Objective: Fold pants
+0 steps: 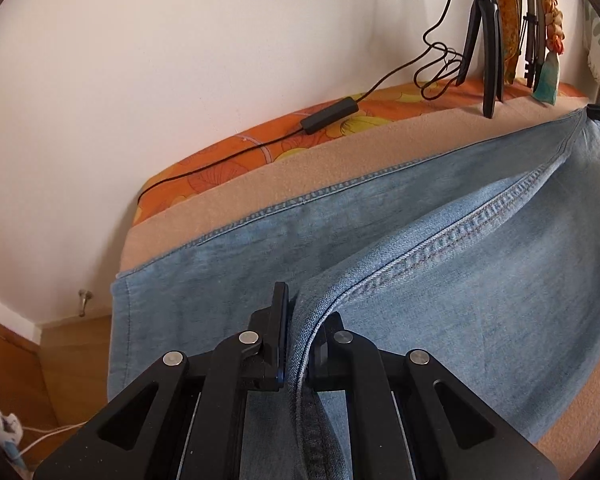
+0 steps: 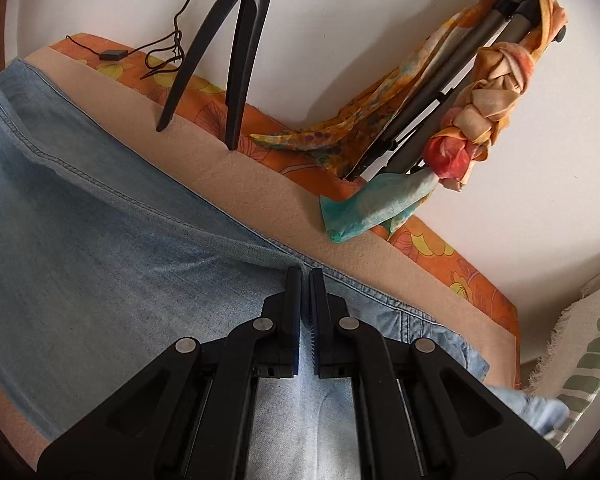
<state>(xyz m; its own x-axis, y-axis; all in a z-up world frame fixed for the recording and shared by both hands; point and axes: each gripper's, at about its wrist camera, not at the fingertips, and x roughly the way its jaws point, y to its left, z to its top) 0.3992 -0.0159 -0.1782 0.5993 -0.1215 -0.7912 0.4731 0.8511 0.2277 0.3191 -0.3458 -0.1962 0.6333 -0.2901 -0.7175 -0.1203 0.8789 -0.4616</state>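
Your left claw (image 1: 300,332) hides the folded denim edge of the pants (image 1: 460,280) between its fingers, the black tripod (image 2: 236,60) is cut off at the top, and a blurred pale-blue scrap (image 2: 540,412) near the bed's right edge can't be identified.

Matt denim pants (image 1: 480,280), seemingly soft.

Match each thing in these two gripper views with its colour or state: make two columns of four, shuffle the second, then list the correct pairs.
Things:
1. jeans
2. blanket
3. small tripod
4. left gripper

Descriptions:
A. beige
B. black, standing by the wall
C. light blue denim
D. shut on a seamed fold of fabric

Pairs: 1-C, 2-A, 3-B, 4-D
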